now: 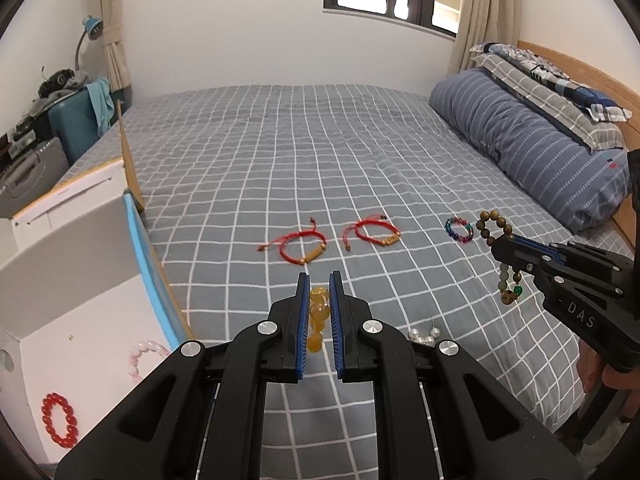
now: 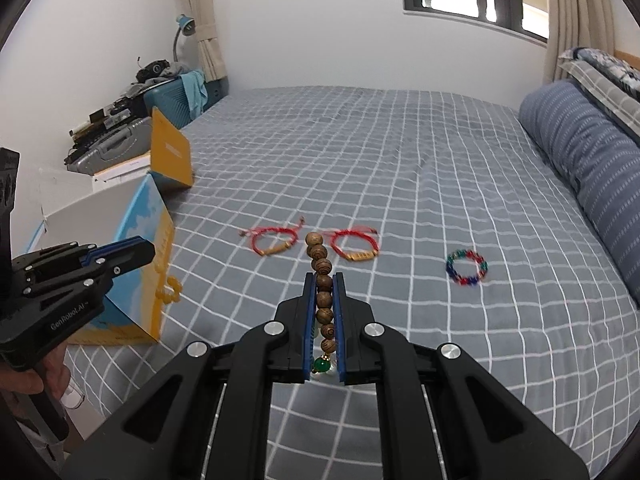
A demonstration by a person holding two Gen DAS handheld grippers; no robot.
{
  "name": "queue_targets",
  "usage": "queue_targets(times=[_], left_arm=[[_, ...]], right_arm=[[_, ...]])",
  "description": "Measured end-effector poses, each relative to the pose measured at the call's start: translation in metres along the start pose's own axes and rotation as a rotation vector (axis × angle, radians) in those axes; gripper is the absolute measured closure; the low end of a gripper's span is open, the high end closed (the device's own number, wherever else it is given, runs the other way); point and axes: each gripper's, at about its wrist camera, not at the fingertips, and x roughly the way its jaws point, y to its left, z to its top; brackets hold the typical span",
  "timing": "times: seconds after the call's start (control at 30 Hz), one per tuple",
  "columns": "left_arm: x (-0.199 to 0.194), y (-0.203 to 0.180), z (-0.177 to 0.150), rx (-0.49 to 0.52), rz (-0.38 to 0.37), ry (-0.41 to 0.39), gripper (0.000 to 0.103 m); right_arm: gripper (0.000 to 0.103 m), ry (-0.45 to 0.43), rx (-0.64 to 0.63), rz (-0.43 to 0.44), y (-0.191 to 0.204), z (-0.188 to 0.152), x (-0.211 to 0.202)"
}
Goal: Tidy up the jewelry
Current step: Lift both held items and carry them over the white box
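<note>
My left gripper (image 1: 319, 280) is shut on a yellow amber bead bracelet (image 1: 319, 312), held above the bed beside a white box (image 1: 72, 320). In the box lie a red bead bracelet (image 1: 59, 420) and a pink bead bracelet (image 1: 142, 356). My right gripper (image 2: 323, 280) is shut on a brown wooden bead bracelet (image 2: 323, 292) with a green bead, also visible in the left wrist view (image 1: 494, 228). Two red cord bracelets (image 1: 302, 246) (image 1: 374, 234) and a multicolour bead bracelet (image 1: 460, 230) lie on the grey checked bed sheet (image 1: 280, 152). A pearl piece (image 1: 424, 336) lies near my left gripper.
The box has a blue and yellow outer side (image 2: 140, 248) and an open orange flap (image 2: 172, 156). A rolled blue striped duvet (image 1: 532, 140) and pillows lie along the right. Suitcases and clutter (image 2: 120, 136) stand beyond the bed's left edge.
</note>
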Motion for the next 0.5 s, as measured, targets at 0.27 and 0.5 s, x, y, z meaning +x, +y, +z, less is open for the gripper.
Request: queue_targets(times=[0.27, 0.5], left_arm=[[-0.017, 0.018, 0.014, -0.013, 0.040, -0.036, 0.093], [-0.037, 0.040, 0.020, -0.040, 0.086, -0.065, 0.093]], right_arm=[[0.096, -0.018, -0.039, 0.043, 0.028, 0.026, 0.002], [0.096, -0.024, -0.074, 0.097, 0.060, 0.042, 0.008]])
